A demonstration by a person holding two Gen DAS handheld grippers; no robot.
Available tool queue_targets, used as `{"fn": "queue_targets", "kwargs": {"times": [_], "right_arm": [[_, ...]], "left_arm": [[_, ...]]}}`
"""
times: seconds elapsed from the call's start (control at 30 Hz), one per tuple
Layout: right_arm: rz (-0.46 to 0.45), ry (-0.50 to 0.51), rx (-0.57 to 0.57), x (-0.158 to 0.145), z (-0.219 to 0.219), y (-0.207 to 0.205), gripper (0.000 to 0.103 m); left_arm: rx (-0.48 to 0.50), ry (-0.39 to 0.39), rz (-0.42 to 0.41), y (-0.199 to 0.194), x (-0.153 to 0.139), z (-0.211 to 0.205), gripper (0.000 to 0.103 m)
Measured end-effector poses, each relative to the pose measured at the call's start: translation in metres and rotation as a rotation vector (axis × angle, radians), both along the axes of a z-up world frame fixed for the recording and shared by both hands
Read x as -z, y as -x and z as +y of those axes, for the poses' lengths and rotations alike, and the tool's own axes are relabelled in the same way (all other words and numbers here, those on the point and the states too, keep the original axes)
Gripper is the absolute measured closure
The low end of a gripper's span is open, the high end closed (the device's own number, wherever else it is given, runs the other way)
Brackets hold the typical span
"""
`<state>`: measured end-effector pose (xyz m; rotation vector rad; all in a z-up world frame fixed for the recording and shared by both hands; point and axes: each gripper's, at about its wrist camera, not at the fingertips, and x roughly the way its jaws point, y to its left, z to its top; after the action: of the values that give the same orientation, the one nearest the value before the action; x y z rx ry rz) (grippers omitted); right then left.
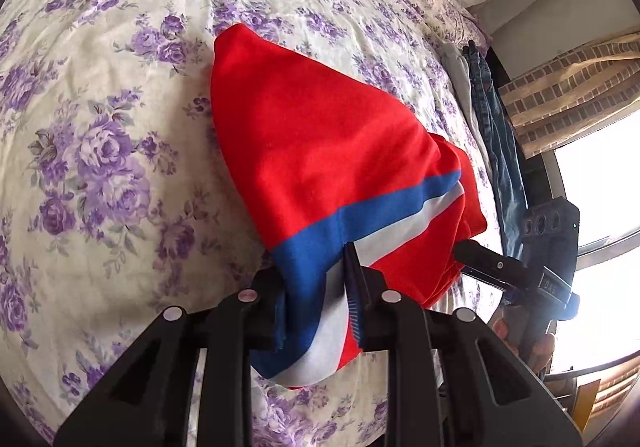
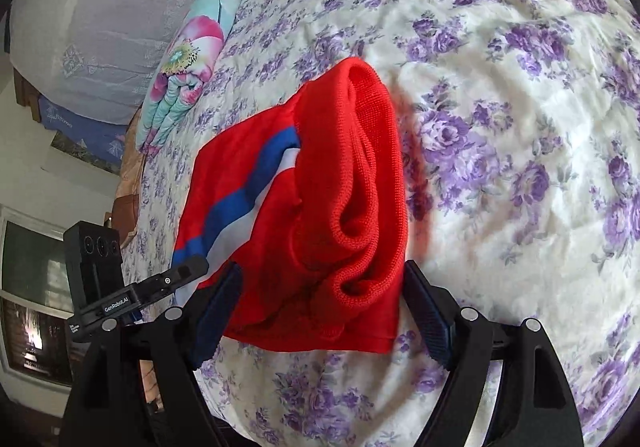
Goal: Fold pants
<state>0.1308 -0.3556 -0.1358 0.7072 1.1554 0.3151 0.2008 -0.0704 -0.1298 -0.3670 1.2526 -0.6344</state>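
red pants (image 1: 320, 151) bunched on floral bed (image 1: 100, 127), left gripper (image 1: 316, 299) pinching the striped edge (blue-white), right gripper (image 2: 320, 307) spread wide around the near hem

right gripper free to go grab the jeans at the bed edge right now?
Probably not: the right gripper has the red pants between its fingers, as does the left gripper. The jeans lie uncovered at the bed's edge.

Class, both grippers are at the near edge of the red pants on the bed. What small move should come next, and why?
Probably shut the right gripper on the red hem first. The left gripper already pinches the blue-and-white striped edge of the red pants, while the right one's jaws stand wide apart around bunched cloth lying on the floral bedsheet. Lifting now would likely drag one corner only.
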Motion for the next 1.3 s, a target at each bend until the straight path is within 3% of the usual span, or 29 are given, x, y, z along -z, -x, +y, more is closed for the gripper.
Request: {"fn": "queue_targets", "kwargs": {"times": [0.07, 0.17, 0.2, 0.4, 0.6, 0.77, 0.87, 0.97, 1.13, 1.23, 1.3], "right_arm": [[-0.028, -0.003, 0.008, 0.0, 0.004, -0.005, 0.014], [-0.092, 0.082, 0.011, -0.007, 0.015, -0.001, 0.065], [-0.117, 0.1, 0.012, -0.011, 0.016, 0.003, 0.068], [-0.244, 0.302, -0.006, -0.047, 0.038, 0.025, 0.073], [-0.265, 0.305, -0.029, -0.083, 0.025, 0.0, 0.073], [-0.265, 0.283, 0.003, -0.122, -0.002, -0.085, 0.074], [-0.294, 0.299, 0.033, -0.141, -0.016, -0.167, 0.073], [-0.32, 0.321, 0.042, -0.139, -0.031, -0.259, 0.073], [-0.261, 0.303, 0.076, -0.083, -0.058, -0.377, 0.073], [-0.211, 0.346, 0.029, -0.04, -0.057, -0.409, 0.073], [-0.215, 0.34, 0.031, -0.021, -0.057, -0.412, 0.06]], "left_arm": [[0.0, -0.011, 0.007, -0.002, 0.005, -0.003, 0.077], [-0.018, -0.022, -0.006, 0.0, 0.006, -0.002, 0.077], [-0.016, -0.041, -0.03, 0.004, 0.003, -0.003, 0.078], [-0.023, -0.143, -0.16, 0.024, -0.02, -0.014, 0.085], [0.037, -0.215, -0.191, 0.015, -0.054, -0.03, 0.086], [0.064, -0.275, -0.202, -0.068, -0.107, -0.06, 0.086], [0.025, -0.298, -0.222, -0.143, -0.131, -0.081, 0.086], [-0.028, -0.3, -0.255, -0.228, -0.139, -0.102, 0.086], [-0.071, -0.273, -0.217, -0.349, -0.1, -0.124, 0.087], [-0.066, -0.291, -0.186, -0.385, -0.062, -0.129, 0.087], [-0.05, -0.264, -0.165, -0.395, -0.04, -0.125, 0.085]]}}
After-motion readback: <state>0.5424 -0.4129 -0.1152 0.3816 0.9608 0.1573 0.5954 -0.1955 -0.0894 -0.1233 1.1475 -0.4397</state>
